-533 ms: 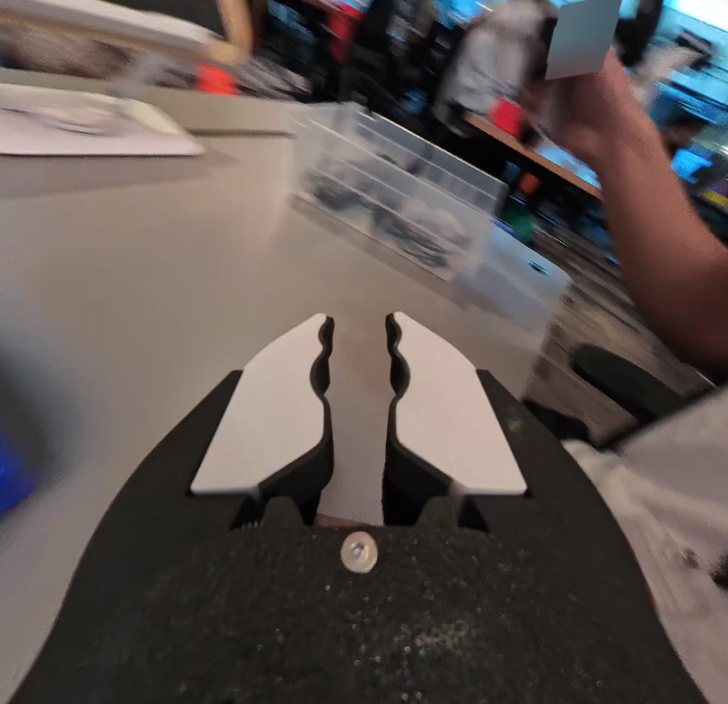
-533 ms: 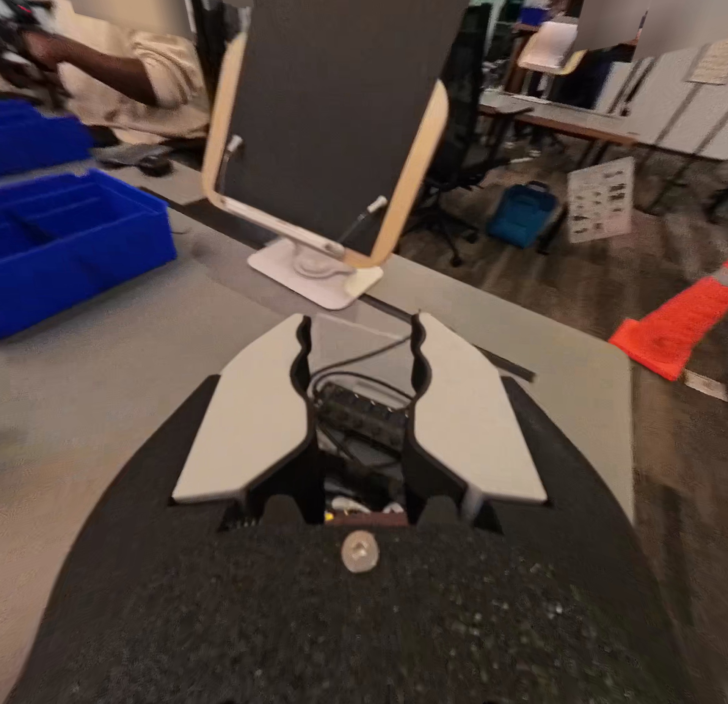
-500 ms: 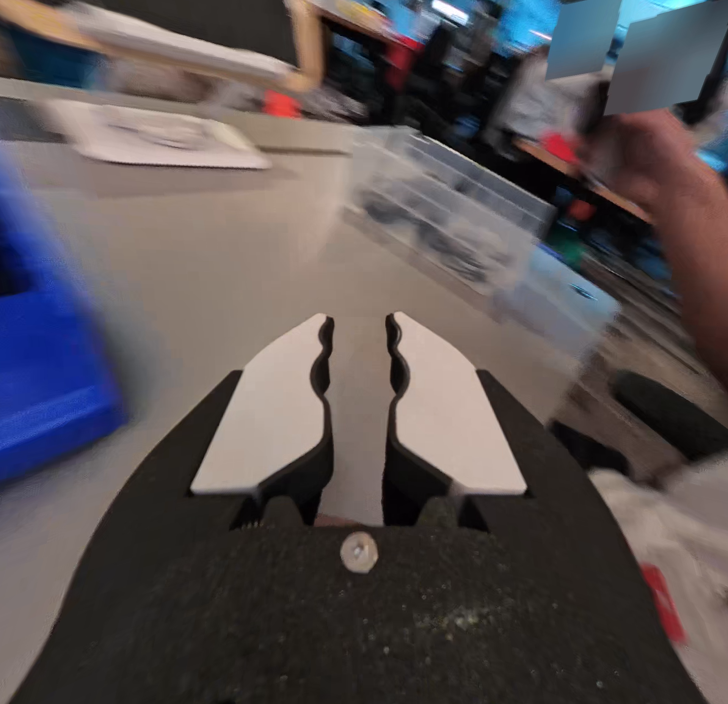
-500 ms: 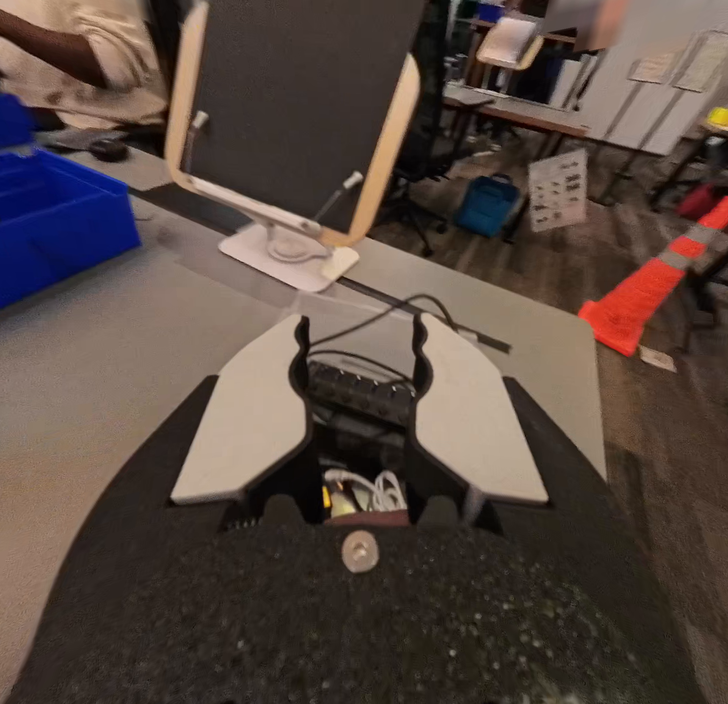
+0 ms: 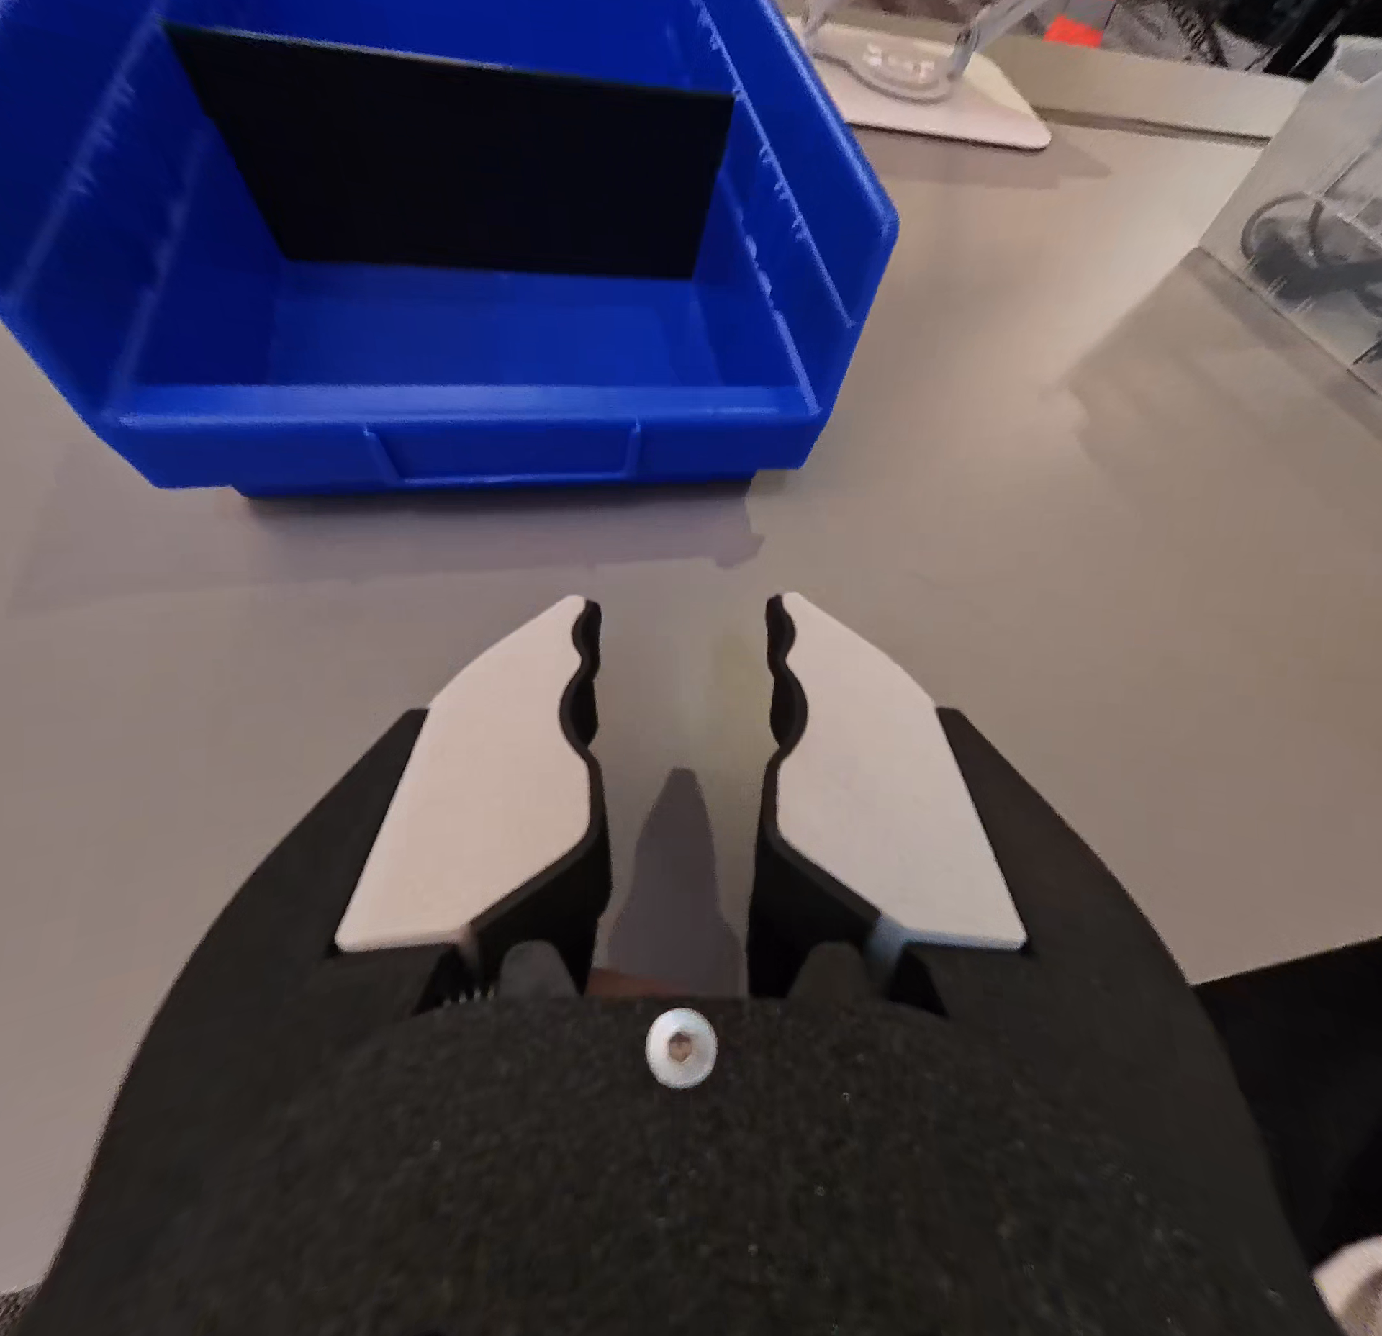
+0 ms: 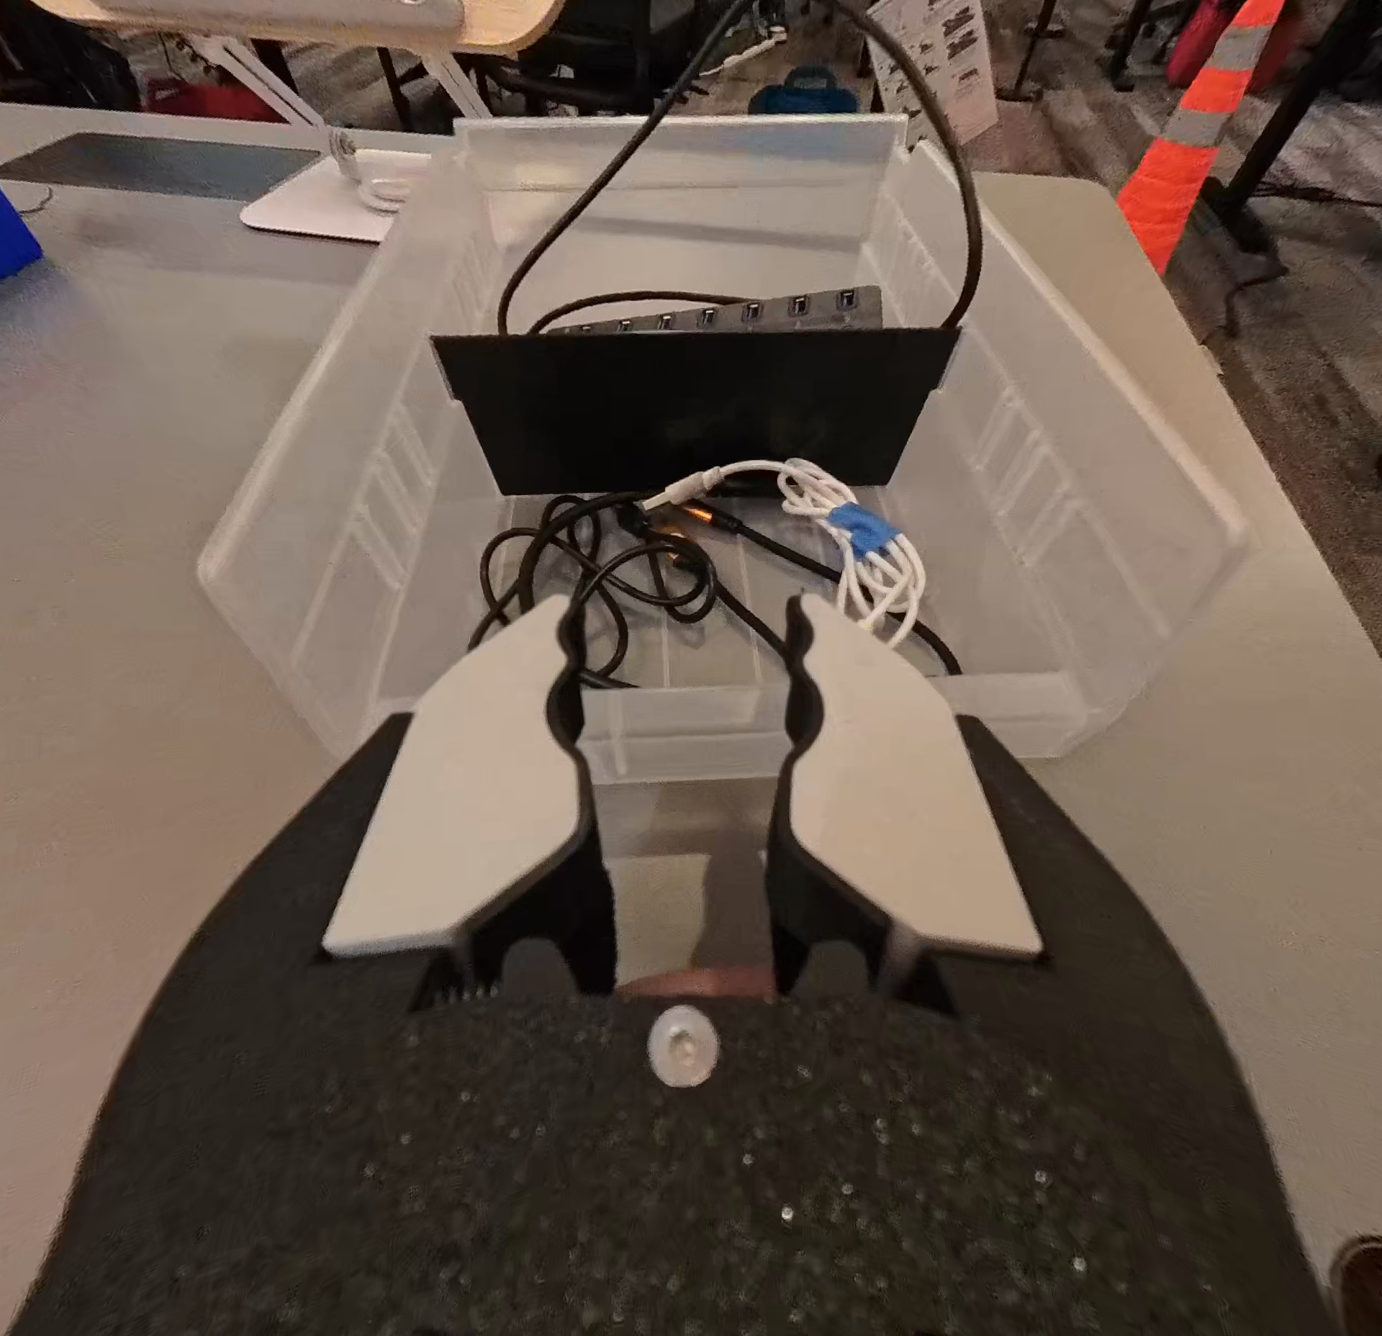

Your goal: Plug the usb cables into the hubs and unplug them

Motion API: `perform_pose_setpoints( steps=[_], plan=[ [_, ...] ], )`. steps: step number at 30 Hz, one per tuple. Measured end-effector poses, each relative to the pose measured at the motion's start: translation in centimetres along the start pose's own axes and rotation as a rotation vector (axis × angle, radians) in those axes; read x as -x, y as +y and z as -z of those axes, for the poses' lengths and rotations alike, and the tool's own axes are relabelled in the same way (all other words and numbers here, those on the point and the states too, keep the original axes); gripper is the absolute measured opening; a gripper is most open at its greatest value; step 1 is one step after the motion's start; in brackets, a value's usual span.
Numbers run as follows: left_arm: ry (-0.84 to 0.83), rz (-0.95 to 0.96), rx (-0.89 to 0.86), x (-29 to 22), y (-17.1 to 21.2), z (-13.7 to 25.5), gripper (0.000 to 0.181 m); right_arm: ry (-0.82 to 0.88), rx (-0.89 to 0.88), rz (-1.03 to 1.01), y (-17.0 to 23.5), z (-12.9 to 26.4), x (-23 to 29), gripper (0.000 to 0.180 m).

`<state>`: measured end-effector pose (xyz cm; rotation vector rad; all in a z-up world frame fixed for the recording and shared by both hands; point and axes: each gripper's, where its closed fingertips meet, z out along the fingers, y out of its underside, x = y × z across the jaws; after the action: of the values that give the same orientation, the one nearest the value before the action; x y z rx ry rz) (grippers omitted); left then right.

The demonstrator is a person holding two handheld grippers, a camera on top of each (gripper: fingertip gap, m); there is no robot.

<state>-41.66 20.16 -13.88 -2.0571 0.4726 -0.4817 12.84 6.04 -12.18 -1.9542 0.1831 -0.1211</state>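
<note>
No brand name or readable label showed on the hub, the cables or either bin. A printed sheet (image 6: 944, 51) stood on the floor at 1 o'clock in the right wrist view; its content was too small to resolve.

The right gripper (image 6: 680, 612) hovered at the near wall of the clear plastic bin (image 6: 314, 492) with its jaws apart and nothing between them. A black divider panel (image 6: 695, 410) split the bin into a near and a far compartment. The USB hub (image 6: 748, 311), a dark grey bar with a row of ports along its top face, sat in the far compartment just behind the divider, at 12 o'clock from the fingertips. Its black lead (image 6: 748, 73) looped up over the back rim of the bin. In the near compartment lay a tangle of black cables (image 6: 598, 575) at 11 o'clock and a coiled white USB cable (image 6: 875, 552), bound with blue tape (image 6: 864, 533), at 1 o'clock. A black cable with an orange-tinted plug (image 6: 695, 515) lay between them.

The left gripper (image 5: 682, 612) was held over the bare grey table (image 5: 1047, 552), jaws apart and empty. A blue bin (image 5: 449, 432) with a black divider (image 5: 464, 171) stood at 11 o'clock, well apart from the fingertips. A white stand base (image 5: 942, 107) sat at 1 o'clock.
</note>
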Motion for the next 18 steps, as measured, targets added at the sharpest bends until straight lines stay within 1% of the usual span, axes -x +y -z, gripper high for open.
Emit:
perform_pose_setpoints(
  steps=[3, 6, 9, 15, 18],
  plan=[
    [0.012, 0.011, 0.000, -0.4, 0.0, 0.3, 0.042, 0.034, -0.010, 0.052, 0.5, 0.0, -0.5, 0.048],
    [-0.005, -0.035, -0.016, -0.7, -0.4, 0.5, 0.041, 0.055, 0.010, 0.087, 1.2, -0.2, -1.1, 0.048],
    [-0.004, -0.057, -0.019, -1.0, -0.4, 0.5, 0.041, 0.043, 0.005, 0.054, 1.1, -0.4, -1.2, 0.048],
    [0.004, -0.035, -0.009, -1.2, -0.4, 0.3, 0.039, 0.014, 0.003, -0.007, 1.3, 0.1, -1.0, 0.047],
    [0.001, -0.047, -0.009, -1.3, -0.6, 0.0, 0.039, 0.031, 0.001, 0.015, 1.4, 0.8, -1.0, 0.047]
  ],
)
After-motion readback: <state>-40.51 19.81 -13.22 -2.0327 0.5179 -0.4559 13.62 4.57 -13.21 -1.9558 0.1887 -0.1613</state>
